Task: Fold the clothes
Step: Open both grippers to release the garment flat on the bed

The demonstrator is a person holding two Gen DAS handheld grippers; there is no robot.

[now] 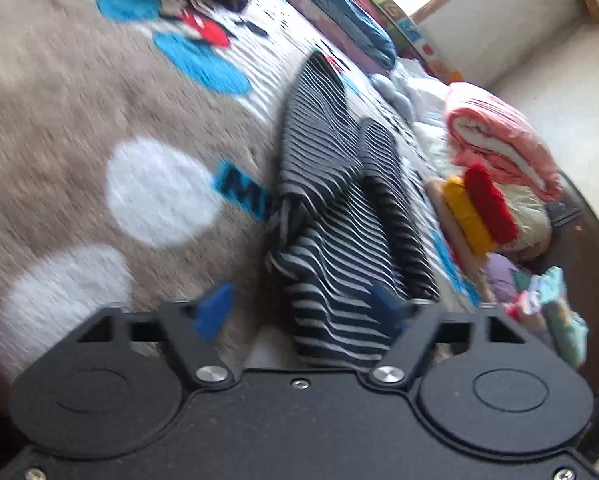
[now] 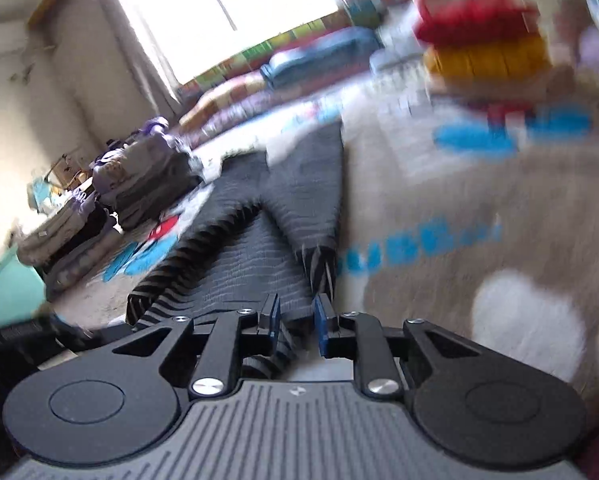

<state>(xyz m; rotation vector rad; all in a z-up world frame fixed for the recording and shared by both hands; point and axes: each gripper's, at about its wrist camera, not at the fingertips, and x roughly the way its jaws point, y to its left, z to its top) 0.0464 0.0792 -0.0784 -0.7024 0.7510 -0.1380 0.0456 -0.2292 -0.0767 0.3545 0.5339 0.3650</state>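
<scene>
My left gripper (image 1: 303,312) stands released, blue pads wide on either side of the striped garment (image 1: 331,208) lying along the patterned blanket (image 1: 79,120) towards its far edge, while my right gripper (image 2: 297,322), jaws narrowly parted, straddles the garment's near end without clearly pinching it.

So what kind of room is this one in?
Probably a bedroom at home: the striped garment lies on a plush cartoon-print blanket, with folded clothes stacked beside it and a bright window behind.
</scene>
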